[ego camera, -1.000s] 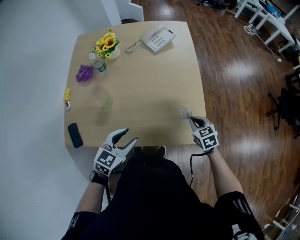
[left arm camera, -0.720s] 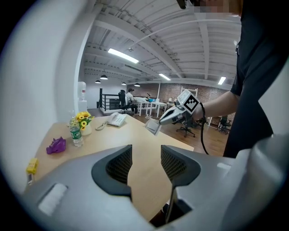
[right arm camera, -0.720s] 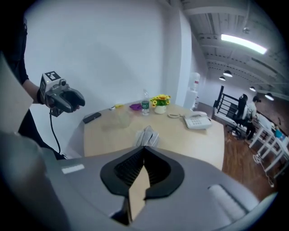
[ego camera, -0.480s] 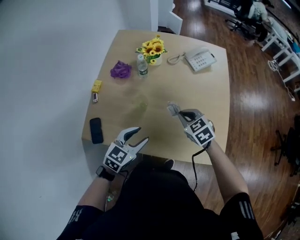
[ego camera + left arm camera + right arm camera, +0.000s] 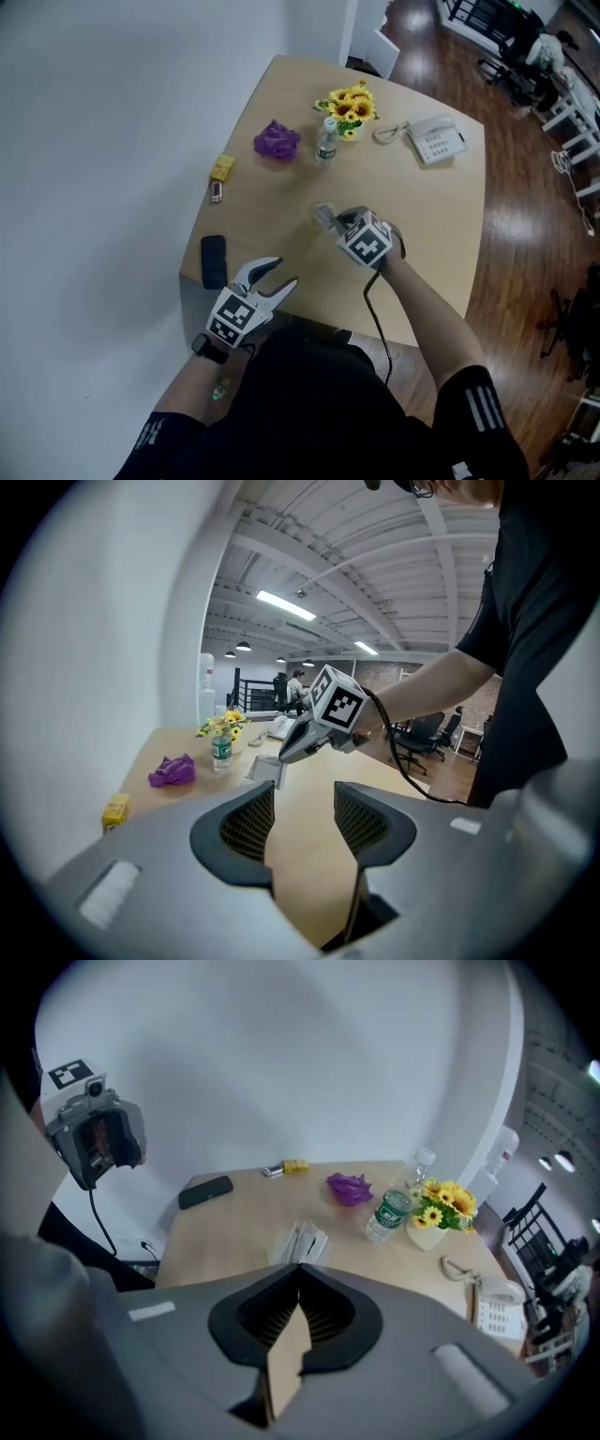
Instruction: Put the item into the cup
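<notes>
While the right gripper (image 5: 329, 221) pinches the pale item (image 5: 323, 217) over the table's (image 5: 441, 216) middle, the left gripper (image 5: 281, 274) hangs open.
Right jaws are closed on the item; left jaws stand wide and empty at the near edge, beside a mobile (image 5: 213, 261).

bottle (image 5: 325, 142) beside flowers (image 5: 351, 101), telephone (image 5: 438, 143) on table (image 5: 441, 239)

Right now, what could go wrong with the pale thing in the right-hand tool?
The right gripper pinches the pale translucent crumpled item only at its jaw tips, so it might slip out early. I cannot clearly make out the cup on the light wooden table, so a drop could miss.
</notes>
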